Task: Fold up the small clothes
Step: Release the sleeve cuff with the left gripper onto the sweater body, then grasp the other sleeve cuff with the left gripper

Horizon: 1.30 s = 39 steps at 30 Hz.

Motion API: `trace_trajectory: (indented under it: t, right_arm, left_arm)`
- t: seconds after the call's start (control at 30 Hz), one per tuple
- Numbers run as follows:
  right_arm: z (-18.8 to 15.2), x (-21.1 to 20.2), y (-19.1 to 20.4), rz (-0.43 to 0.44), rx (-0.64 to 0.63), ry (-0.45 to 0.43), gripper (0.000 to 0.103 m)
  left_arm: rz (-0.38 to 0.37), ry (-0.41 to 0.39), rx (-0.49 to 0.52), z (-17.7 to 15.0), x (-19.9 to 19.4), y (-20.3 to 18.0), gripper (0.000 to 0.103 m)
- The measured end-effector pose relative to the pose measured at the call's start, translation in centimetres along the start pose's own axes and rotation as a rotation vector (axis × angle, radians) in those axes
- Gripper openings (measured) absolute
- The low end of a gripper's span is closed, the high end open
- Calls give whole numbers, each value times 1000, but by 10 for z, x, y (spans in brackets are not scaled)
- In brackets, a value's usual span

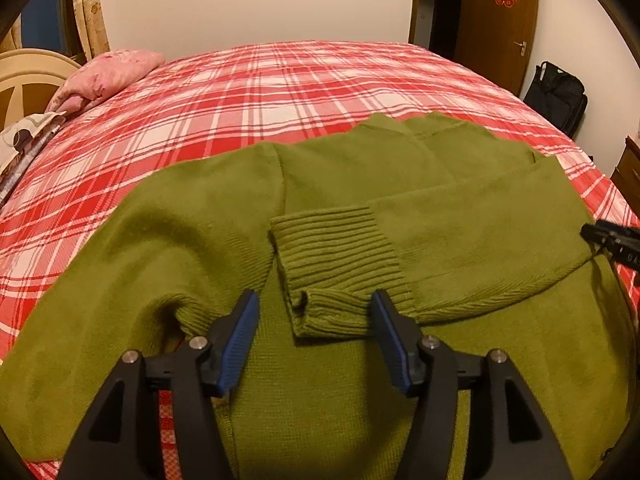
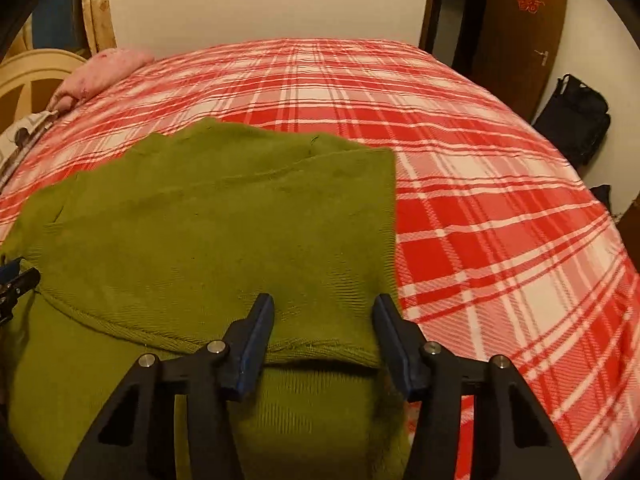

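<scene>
- Left wrist view: left gripper (image 1: 314,312) hovers spread wide, grasping nothing, above the green sweater (image 1: 200,232) on the plaid bedspread (image 1: 280,80); the ribbed cuff (image 1: 336,268) lies just beyond its fingertips.
- Right wrist view: right gripper (image 2: 324,316), also released, straddles the sweater's folded right edge (image 2: 384,248), bedspread to the right.

Green sweater (image 1: 192,240): knit cloth, matt, soft fuzzy nap on body; ribbed cuff (image 1: 340,268) with coarse raised ridges, finer flat knit on the panel nearest the camera. Plaid bedspread (image 1: 248,92): woven cloth, red and white, matt, smooth. Pink pillow (image 1: 108,72): cloth, slightly mottled. Left gripper (image 1: 314,320): matt black plastic arms, blue ridged rubbery pads (image 1: 240,344), shiny metal pins. Right gripper (image 2: 324,320): same black plastic, blue pads (image 2: 256,344). Door (image 1: 496,20): brown wood, semi-gloss, metal handle. Black bag (image 1: 558,96): matt fabric. Wall (image 1: 248,0): smooth, matt paint.
</scene>
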State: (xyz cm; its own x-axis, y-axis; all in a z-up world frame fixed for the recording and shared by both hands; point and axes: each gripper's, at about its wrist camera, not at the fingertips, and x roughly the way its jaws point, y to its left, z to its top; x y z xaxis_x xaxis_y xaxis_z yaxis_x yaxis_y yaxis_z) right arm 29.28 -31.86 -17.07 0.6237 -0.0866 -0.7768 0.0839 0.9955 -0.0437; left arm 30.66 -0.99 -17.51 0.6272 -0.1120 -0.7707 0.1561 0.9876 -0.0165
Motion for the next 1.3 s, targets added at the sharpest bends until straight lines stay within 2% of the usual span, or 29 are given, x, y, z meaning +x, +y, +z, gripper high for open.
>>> trace_trajectory:
  t: [0.07, 0.23, 0.37, 0.43, 0.57, 0.67, 0.73, 0.83, 0.97, 1.03, 1.1, 1.2, 1.3]
  right_arm:
    - [8, -10, 11, 4, -2, -26, 53]
    - [25, -15, 59, 85, -65, -57, 53]
    - [11, 9, 77, 66, -99, 8, 53]
    - [1, 6, 78, 53, -106, -22, 53]
    - [3, -10, 84, 32, -134, 1, 54]
    - [16, -26, 107, 76, -160, -44, 54]
    - [25, -32, 131, 123, -185, -66, 54]
    - [33, -31, 177, 206, -238, -92, 54]
    - [30, -16, 224, 268, -281, -85, 54]
    - [22, -7, 244, 302, -308, -62, 54]
    - [11, 4, 259, 324, -346, 10, 54]
    - [-12, -6, 271, 288, -441, -42, 54]
    - [-17, -14, 264, 331, -434, -30, 54]
  left_arm:
    - [5, -1, 3, -1, 0, -1, 62]
    - [13, -1, 14, -1, -1, -3, 68]
    - [2, -9, 10, -1, -2, -2, 71]
    - [-11, -18, 5, -2, -7, -1, 80]
    - [3, -64, -4, -3, -25, 4, 84]
    - [19, -108, -15, -7, -45, 15, 90]
    - [63, -141, -15, -13, -63, 30, 96]
    - [120, -169, -35, -23, -87, 59, 97]
    - [210, -173, -83, -41, -113, 109, 98]
    - [285, -166, -116, -53, -123, 138, 99]
    - [336, -162, -142, -66, -130, 162, 99]
    - [431, -135, -194, -88, -136, 201, 99]
    - [464, -110, -278, -108, -139, 235, 99]
